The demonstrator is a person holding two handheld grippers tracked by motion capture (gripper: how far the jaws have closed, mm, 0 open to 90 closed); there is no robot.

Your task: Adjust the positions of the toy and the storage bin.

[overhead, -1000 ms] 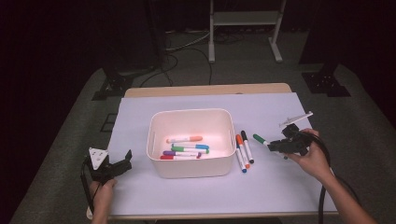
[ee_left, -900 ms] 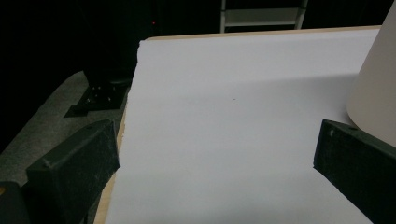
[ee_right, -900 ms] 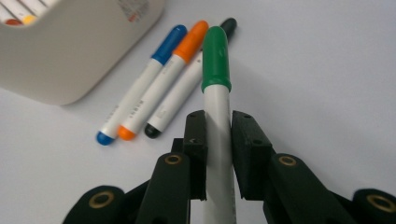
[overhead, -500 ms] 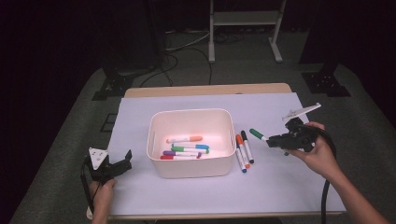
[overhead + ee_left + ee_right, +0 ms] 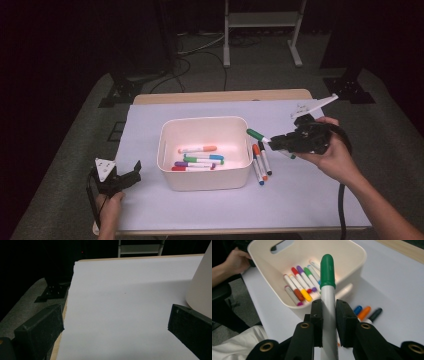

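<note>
The right tongs are clenched on a green-capped marker, the white barrel pinched between the two black pads and the green cap pointing toward the cream bin. In the high view the right tongs hang above the white sheet just to the right of the bin, and the marker juts out so that its cap sits close to the bin's right rim. Inside the bin lie several markers with orange, blue, green, purple and red caps. Three more markers, capped orange, blue and black, lie on the tabletop sheet just beside the bin's right wall. The left tongs rest near the bin's left front corner, released, jaws wide apart with nothing between them; their own view shows bare white sheet and the bin's wall.
</note>
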